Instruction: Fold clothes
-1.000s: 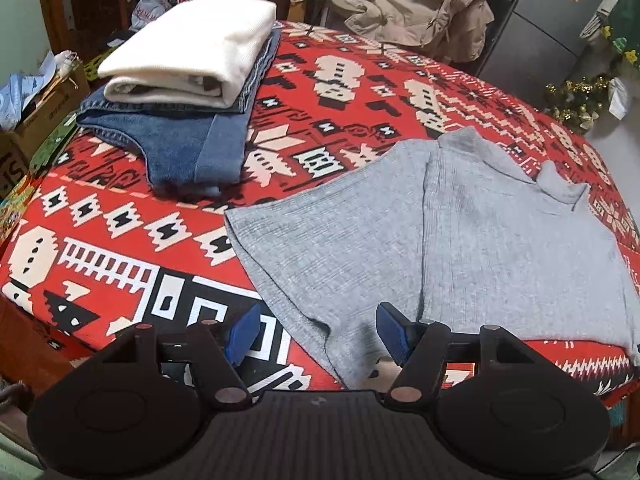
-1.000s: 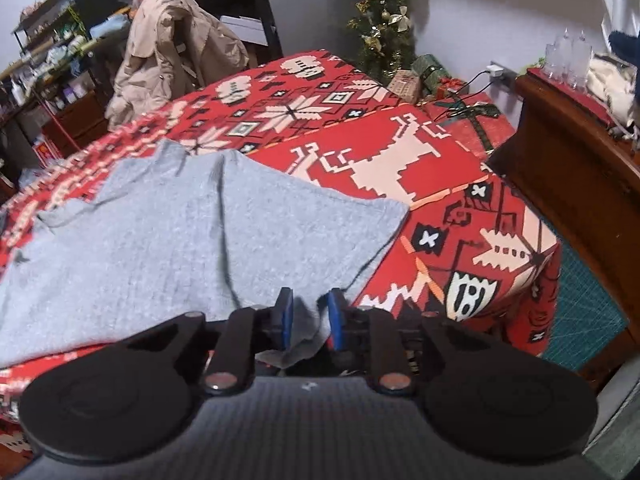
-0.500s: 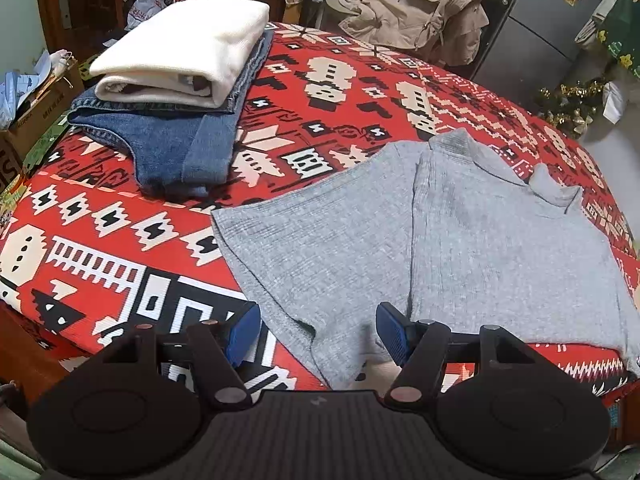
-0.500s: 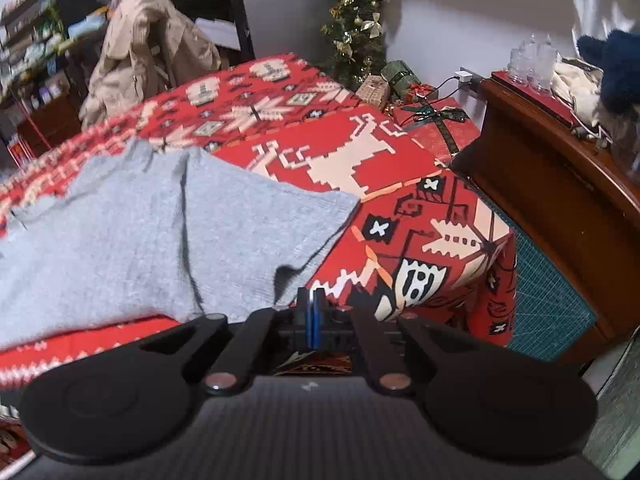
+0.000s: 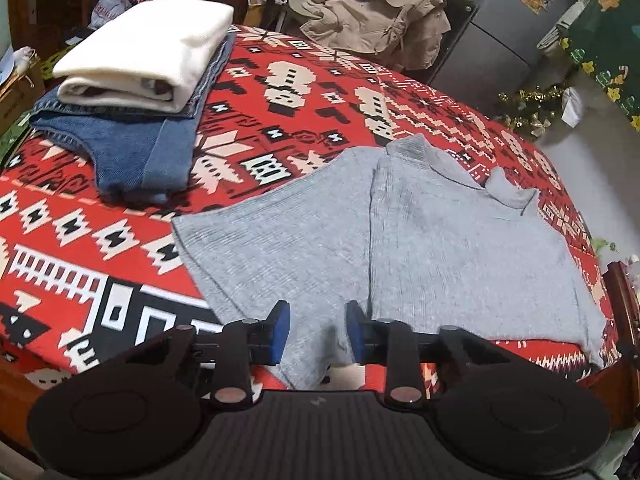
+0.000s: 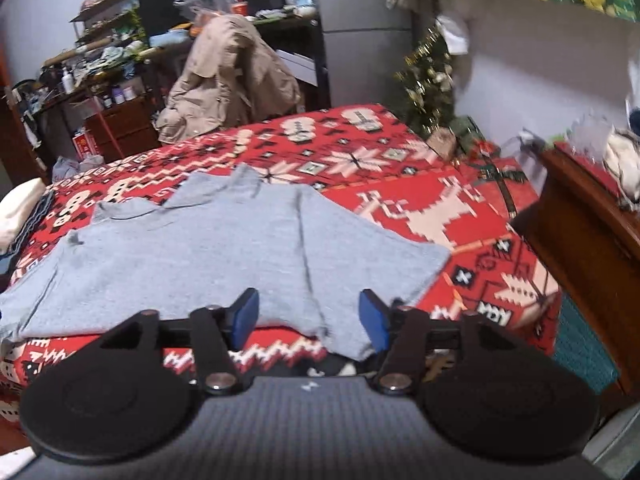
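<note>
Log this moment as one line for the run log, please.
step: fold grey top | left claw: closing over near hem, not pinched | right claw: opening, hem corner between pads, not gripped | done: white fold on jeans

Red patterned blanket covers the bed. Tan jacket slung over a chair beyond the far edge; same jacket in right wrist view. Grey fridge behind it, stickers on the door. Small Christmas tree with gold tinsel against the wall. Wrapped gift boxes just beside the bed's corner. Dark wooden cabinet at right. Cluttered shelves far left, cardboard box on the floor.
</note>
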A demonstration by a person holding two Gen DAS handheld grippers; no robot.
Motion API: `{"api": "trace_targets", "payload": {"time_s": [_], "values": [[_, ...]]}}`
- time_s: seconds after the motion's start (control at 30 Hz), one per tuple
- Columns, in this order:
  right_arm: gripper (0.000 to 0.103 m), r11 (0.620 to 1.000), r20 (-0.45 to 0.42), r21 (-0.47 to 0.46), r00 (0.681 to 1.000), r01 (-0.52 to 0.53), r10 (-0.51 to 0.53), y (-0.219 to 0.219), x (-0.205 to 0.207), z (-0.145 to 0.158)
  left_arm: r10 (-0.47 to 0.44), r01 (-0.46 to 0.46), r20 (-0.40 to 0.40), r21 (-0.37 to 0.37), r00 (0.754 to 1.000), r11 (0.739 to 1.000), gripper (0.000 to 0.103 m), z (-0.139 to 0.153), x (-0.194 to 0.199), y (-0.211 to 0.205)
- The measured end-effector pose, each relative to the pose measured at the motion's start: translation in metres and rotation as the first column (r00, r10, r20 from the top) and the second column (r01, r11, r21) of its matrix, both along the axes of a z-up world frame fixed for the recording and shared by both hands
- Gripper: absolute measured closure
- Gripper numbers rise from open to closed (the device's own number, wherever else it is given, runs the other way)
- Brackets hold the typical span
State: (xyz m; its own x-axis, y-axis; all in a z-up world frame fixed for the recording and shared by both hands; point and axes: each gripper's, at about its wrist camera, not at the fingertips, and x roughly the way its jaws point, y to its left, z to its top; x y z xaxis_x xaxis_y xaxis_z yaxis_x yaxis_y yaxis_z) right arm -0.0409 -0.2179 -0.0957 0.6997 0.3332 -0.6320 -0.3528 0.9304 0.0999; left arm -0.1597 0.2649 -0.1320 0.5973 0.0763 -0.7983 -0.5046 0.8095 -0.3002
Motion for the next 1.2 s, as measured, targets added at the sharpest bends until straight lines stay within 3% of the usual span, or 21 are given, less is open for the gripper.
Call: {"api": "trace_targets", "payload": {"time_s": [0.07, 0.17, 0.3, 0.43, 0.5, 0.57, 0.67, 0.83, 0.97, 1.07, 1.2], "values": [[0.021, 1.000, 0.029, -0.022, 0.999, -0.021, 0.022, 0.009, -0.004, 0.004, -0.001, 0.001, 0.019, -0.002, 1.000, 1.000, 0.058, 0.003, 0.006, 0.003], [0.009, 0.998, 0.065, -0.025, 0.996, -0.059, 0.060, 0.019, -0.005, 0.012, -0.002, 0.002, 0.044, 0.000, 0.999, 1.000, 0.058, 0.010, 0.019, 0.009], [0.010, 0.997, 0.061, 0.022, 0.996, -0.070, 0.069, 0.027, 0.013, 0.020, -0.022, 0.021, 0.066, 0.010, 0.998, 1.000, 0.061, 0.019, 0.046, 0.017], [0.024, 0.997, 0.052, 0.026, 0.996, -0.068, 0.066, 0.037, 0.040, 0.025, -0.058, 0.058, 0.082, -0.005, 0.995, 0.998, 0.063, 0.023, 0.079, 0.026], [0.039, 0.997, 0.028, 0.023, 0.997, -0.071, 0.070, 0.044, 0.058, 0.025, -0.073, 0.076, 0.083, -0.029, 0.994, 0.997, 0.069, 0.020, 0.096, 0.032], [0.050, 0.998, 0.003, 0.017, 0.998, -0.067, 0.067, 0.052, 0.079, 0.023, -0.089, 0.093, 0.073, -0.054, 0.993, 0.994, 0.085, 0.013, 0.115, 0.038], [0.065, 0.998, -0.034, 0.004, 0.998, -0.057, 0.057, 0.064, 0.111, 0.015, -0.103, 0.107, 0.045, -0.087, 0.994, 0.990, 0.089, -0.002, 0.141, 0.046], [0.064, 0.999, -0.080, 0.040, 0.996, -0.033, 0.036, 0.074, 0.152, -0.001, -0.076, 0.082, 0.035, -0.202, 0.996, 0.976, 0.089, -0.024, 0.159, 0.068], [0.064, 0.998, -0.093, 0.058, 0.995, -0.020, 0.025, 0.079, 0.172, -0.010, -0.090, 0.094, 0.025, -0.225, 0.996, 0.970, 0.089, -0.031, 0.164, 0.072], [0.064, 0.998, -0.096, 0.058, 0.995, -0.021, 0.026, 0.081, 0.179, -0.016, -0.122, 0.124, 0.021, -0.206, 0.992, 0.971, 0.088, -0.031, 0.164, 0.068], [0.058, 0.999, -0.107, 0.040, 0.994, -0.014, 0.018, 0.081, 0.184, -0.024, -0.159, 0.157, -0.008, -0.124, 0.987, 0.980, 0.085, -0.028, 0.169, 0.055]]}}
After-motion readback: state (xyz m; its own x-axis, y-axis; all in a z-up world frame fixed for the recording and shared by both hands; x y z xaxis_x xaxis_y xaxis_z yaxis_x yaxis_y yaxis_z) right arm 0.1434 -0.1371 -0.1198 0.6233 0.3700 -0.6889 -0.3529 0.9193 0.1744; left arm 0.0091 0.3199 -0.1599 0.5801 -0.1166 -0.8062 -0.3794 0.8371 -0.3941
